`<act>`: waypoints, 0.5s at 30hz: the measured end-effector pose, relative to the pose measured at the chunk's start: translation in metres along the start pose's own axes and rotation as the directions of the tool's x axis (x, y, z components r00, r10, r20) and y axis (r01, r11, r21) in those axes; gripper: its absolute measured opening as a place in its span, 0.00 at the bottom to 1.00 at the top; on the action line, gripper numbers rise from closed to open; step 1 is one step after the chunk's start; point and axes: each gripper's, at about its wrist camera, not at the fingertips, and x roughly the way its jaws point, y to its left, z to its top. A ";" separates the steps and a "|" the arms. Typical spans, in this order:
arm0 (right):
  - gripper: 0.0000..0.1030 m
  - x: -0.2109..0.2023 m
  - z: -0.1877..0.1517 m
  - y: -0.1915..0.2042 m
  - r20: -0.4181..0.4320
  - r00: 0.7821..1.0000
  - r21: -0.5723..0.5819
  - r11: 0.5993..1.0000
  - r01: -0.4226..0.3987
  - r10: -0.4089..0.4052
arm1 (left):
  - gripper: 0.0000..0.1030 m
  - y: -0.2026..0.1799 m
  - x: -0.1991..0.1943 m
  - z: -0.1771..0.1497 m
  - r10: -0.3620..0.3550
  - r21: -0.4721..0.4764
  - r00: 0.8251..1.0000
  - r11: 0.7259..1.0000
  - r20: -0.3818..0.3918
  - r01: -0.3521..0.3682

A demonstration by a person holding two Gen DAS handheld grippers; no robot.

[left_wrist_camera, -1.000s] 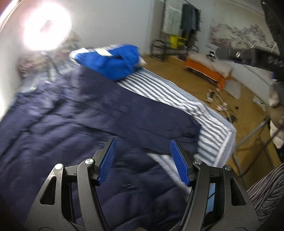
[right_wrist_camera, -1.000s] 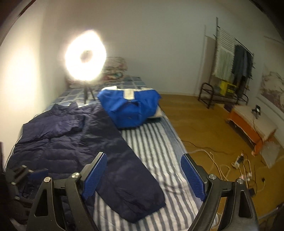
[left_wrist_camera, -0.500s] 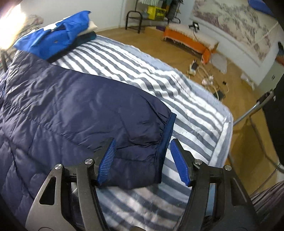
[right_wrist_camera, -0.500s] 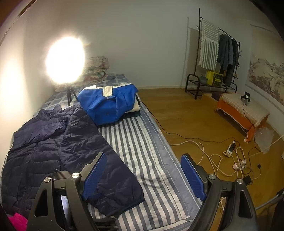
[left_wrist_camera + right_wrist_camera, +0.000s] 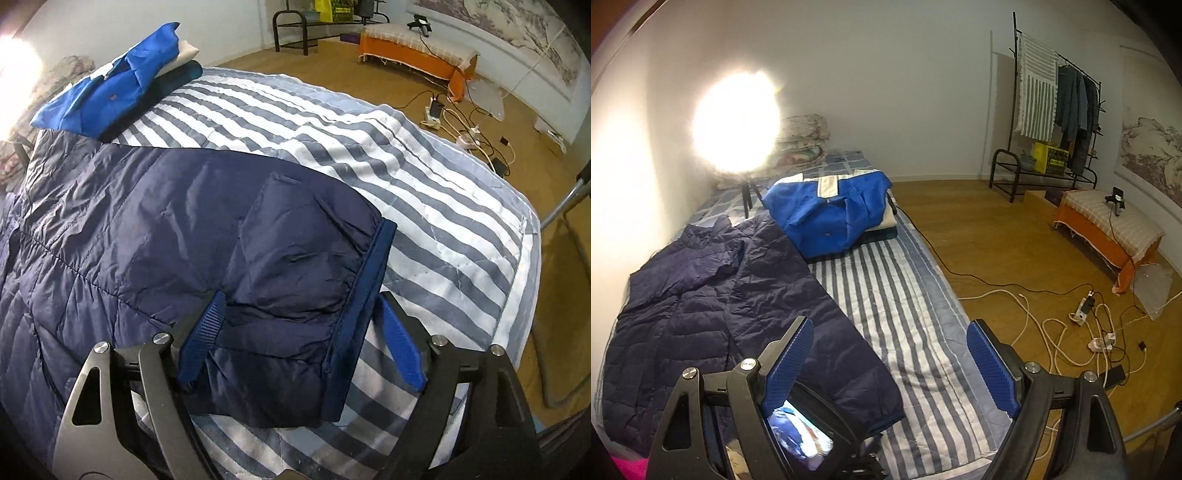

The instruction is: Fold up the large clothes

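Note:
A dark navy quilted jacket (image 5: 713, 306) lies spread on the striped bed (image 5: 905, 306), one sleeve stretched toward the foot. In the left wrist view the sleeve's cuff end (image 5: 295, 295) lies between the blue fingers of my left gripper (image 5: 303, 339). The jaws are open, one on each side of the cuff, low over the bed (image 5: 424, 192). My right gripper (image 5: 892, 365) is open and empty, held high above the bed's foot, over the left gripper's body (image 5: 798, 439).
A folded bright blue garment (image 5: 831, 210) sits on a small stack mid-bed, also in the left wrist view (image 5: 110, 92). A ring light on a tripod (image 5: 737, 122) stands near the pillows. Cables and power strips (image 5: 1082, 325) lie on the floor by an orange bench (image 5: 1108, 229).
My left gripper has dropped and moved in on the sleeve cuff, which now lies between its open fingers. My right gripper has risen and tilted a little, still open.

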 end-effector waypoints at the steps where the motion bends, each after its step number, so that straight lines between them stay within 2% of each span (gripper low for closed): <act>1: 0.84 -0.001 0.000 0.001 0.002 1.000 0.000 1.000 -0.002 0.002 | 0.83 0.001 0.000 0.000 -0.003 -0.003 1.000 1.000 0.002 0.003; 4: 0.84 -0.003 0.000 0.000 0.010 1.000 0.006 1.000 -0.009 0.009 | 0.78 0.002 0.001 0.001 -0.002 -0.001 1.000 1.000 0.018 0.002; 5: 0.84 -0.004 0.000 -0.001 0.013 1.000 0.009 1.000 -0.010 0.009 | 0.70 0.002 0.001 0.001 -0.004 0.000 1.000 1.000 0.026 0.004; 7: 0.84 -0.006 0.000 -0.003 0.018 1.000 0.020 1.000 -0.009 0.009 | 0.61 0.004 0.001 0.001 -0.006 -0.003 0.999 1.000 0.037 0.007; 9: 0.84 -0.007 0.000 -0.006 0.019 1.000 0.033 0.999 -0.011 0.010 | 0.46 0.003 -0.001 0.003 -0.017 0.002 0.998 1.000 0.052 0.016; 11: 0.84 -0.007 0.000 -0.007 0.019 1.000 0.041 0.999 -0.012 0.011 | 0.19 0.004 -0.005 0.003 0.001 -0.002 0.998 1.000 0.060 -0.001; 13: 0.84 -0.007 0.001 -0.007 0.021 1.000 0.043 0.999 -0.012 0.011 | 0.12 0.015 -0.007 0.006 -0.027 -0.056 0.998 0.998 0.052 0.030; 15: 0.84 -0.008 0.002 -0.004 0.026 1.000 0.039 0.999 -0.015 0.014 | 0.10 0.029 -0.011 0.008 -0.075 -0.119 0.996 0.990 0.047 0.080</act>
